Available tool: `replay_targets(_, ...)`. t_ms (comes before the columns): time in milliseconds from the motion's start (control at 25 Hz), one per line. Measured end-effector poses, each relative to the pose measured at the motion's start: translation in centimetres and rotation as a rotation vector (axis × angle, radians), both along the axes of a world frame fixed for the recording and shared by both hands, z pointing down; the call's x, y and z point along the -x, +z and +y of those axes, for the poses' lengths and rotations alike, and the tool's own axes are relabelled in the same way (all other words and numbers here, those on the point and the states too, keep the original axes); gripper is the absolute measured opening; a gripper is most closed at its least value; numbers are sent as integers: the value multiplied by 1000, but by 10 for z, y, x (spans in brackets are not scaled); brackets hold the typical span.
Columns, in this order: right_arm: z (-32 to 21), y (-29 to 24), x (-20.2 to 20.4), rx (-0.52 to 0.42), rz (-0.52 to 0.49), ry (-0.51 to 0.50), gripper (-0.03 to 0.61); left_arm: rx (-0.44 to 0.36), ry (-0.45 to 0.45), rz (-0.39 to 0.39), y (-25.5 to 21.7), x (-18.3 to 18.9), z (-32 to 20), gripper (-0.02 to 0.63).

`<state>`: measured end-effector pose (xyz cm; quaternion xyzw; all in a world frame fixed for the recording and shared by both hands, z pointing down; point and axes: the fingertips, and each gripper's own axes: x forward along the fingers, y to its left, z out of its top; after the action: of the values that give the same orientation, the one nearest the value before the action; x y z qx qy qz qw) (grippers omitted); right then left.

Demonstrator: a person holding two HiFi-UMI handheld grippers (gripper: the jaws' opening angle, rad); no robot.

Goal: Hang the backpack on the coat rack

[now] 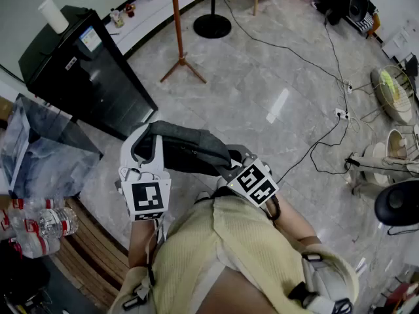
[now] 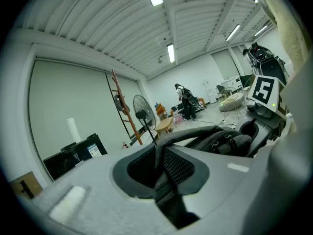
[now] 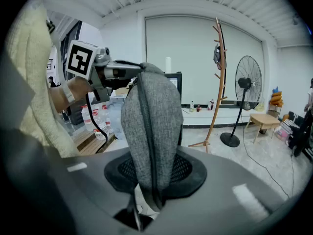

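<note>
The grey backpack point(image 1: 188, 150) hangs in the air between my two grippers, over the floor in front of me. My left gripper point(image 1: 145, 154) is shut on one end of it; in the left gripper view a dark grey fold of the backpack point(image 2: 168, 160) is pinched between the jaws. My right gripper point(image 1: 237, 163) is shut on the other end, and grey fabric of the backpack point(image 3: 151, 126) rises out of its jaws. The wooden coat rack point(image 1: 178, 31) stands further off by the wall, also visible as a coat rack point(image 3: 218, 82) in the right gripper view.
A black cabinet point(image 1: 78, 70) with a white roll point(image 1: 52, 15) stands at the left. Beside it are a clear plastic bag point(image 1: 39, 149) and water bottles point(image 1: 39, 224). A fan base point(image 1: 212, 26) sits beside the rack. Cables point(image 1: 327, 129) cross the floor at the right.
</note>
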<state>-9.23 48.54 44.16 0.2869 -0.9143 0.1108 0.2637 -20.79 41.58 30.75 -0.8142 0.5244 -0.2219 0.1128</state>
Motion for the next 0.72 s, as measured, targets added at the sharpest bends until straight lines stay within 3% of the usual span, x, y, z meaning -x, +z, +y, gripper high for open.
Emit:
replay_targets(240, -14, 2, -28, 13, -24, 30, 101, 12, 20, -19, 3, -29, -14, 48)
replay_targets(720, -49, 7, -49, 14, -31, 41, 103, 55, 4, -31, 14, -46, -45, 48)
